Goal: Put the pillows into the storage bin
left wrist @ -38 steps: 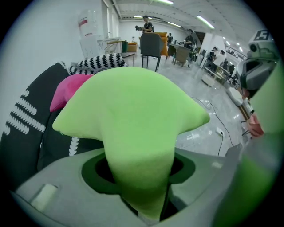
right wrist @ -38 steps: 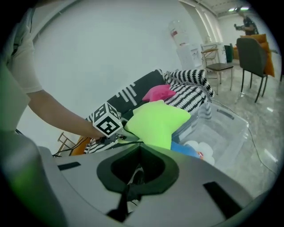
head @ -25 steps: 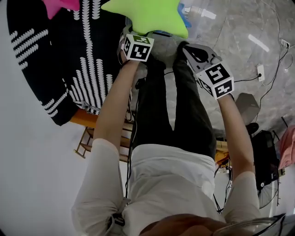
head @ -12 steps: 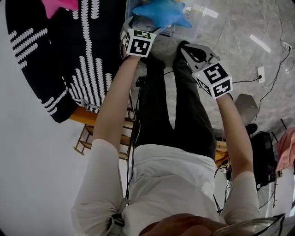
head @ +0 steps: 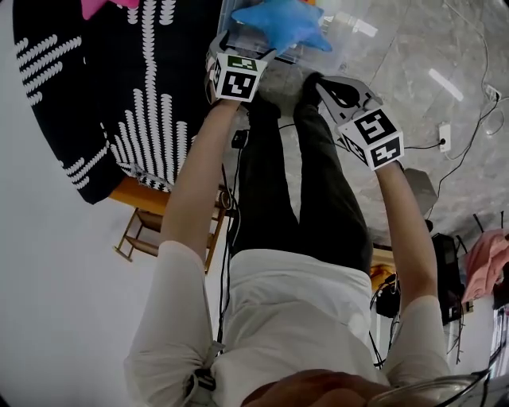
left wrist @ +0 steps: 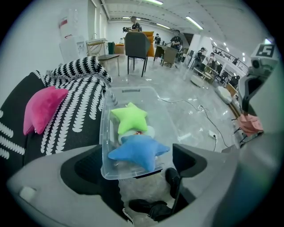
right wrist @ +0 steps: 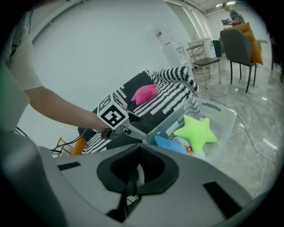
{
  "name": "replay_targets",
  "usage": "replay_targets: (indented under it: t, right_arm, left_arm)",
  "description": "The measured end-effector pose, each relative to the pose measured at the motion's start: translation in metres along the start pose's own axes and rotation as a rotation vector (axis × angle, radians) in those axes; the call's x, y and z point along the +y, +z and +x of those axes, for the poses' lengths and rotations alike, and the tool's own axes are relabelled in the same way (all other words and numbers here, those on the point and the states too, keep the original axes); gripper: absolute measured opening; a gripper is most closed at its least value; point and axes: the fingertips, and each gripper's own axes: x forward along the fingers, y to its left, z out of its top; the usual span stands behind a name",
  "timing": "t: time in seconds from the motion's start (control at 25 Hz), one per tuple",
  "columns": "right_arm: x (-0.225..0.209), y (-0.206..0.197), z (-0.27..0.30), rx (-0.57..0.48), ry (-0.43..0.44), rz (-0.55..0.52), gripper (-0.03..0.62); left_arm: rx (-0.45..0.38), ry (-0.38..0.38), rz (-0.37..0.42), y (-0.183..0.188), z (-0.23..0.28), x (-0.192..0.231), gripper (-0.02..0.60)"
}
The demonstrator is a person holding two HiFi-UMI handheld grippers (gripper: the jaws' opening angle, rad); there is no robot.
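A clear plastic storage bin stands on the floor in front of me. A green star pillow and a blue star pillow lie in it, the blue one nearest me. My left gripper hovers over the bin's near end, open, nothing between its jaws. In the head view the blue pillow shows just beyond the left gripper. My right gripper is shut and empty, held to the right of the bin. A pink pillow rests on the black-and-white patterned sofa.
The patterned sofa lies left of the bin. My legs and shoes stand just behind the bin. Cables run over the grey floor at right. A wooden stool sits at the sofa's near end. Chairs stand far back.
The green star pillow, held over the bin by the left gripper a second ago, has dropped into the bin. The left jaws have opened. The right gripper has barely moved.
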Motion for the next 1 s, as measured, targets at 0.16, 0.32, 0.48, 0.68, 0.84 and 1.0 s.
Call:
replay_targets:
  t: [0.16, 0.32, 0.48, 0.68, 0.84, 1.0]
  right_arm:
    - [0.001, 0.002, 0.001, 0.010, 0.013, -0.018, 0.003]
    - [0.000, 0.011, 0.004, 0.018, 0.025, -0.039, 0.003]
    - [0.004, 0.026, 0.012, 0.016, 0.030, -0.056, 0.003]
    - [0.007, 0.046, 0.030, 0.012, 0.024, -0.071, 0.003]
    - [0.013, 0.063, 0.047, 0.009, -0.004, -0.066, 0.003]
    - [0.011, 0.088, 0.065, -0.008, -0.049, -0.042, 0.003]
  left_arm:
    - [0.005, 0.007, -0.034, -0.001, -0.006, 0.001, 0.471]
    - [-0.006, 0.021, -0.075, 0.000, -0.012, 0.010, 0.471]
    - [-0.022, 0.040, -0.116, -0.003, -0.021, 0.031, 0.471]
    - [-0.048, 0.056, -0.219, -0.009, -0.028, 0.068, 0.471]
    - [-0.043, 0.040, -0.300, -0.024, -0.028, 0.099, 0.471]
    - [-0.032, 0.031, -0.288, -0.031, -0.026, 0.133, 0.471]
